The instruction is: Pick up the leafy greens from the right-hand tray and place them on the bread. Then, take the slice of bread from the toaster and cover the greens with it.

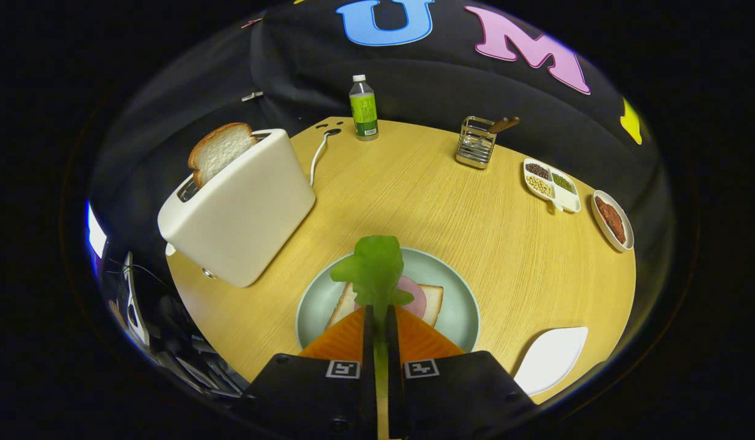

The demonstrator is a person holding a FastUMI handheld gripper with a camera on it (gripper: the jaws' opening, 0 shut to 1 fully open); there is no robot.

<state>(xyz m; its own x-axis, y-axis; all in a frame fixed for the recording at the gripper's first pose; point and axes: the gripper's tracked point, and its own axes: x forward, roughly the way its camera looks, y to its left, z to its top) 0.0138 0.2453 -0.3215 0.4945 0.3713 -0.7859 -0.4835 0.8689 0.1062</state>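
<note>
My gripper (379, 315) is shut on a piece of leafy greens (372, 269), whose leaf sticks up ahead of the fingertips. It hangs over a pale green plate (457, 293). On that plate lies a slice of bread (431, 300) with a pink slice of ham (415, 294) on top, partly hidden by the leaf and fingers. To the left stands a white toaster (243, 208) with a slice of bread (218, 150) poking out of its slot.
A white leaf-shaped tray (551, 359) lies right of the fingers at the table's near edge. Far back stand a green-labelled bottle (363, 109), a metal utensil holder (476, 143), a divided dish of beans (551, 184) and a small bowl (612, 220). The round wooden table (512, 244) drops off on all sides.
</note>
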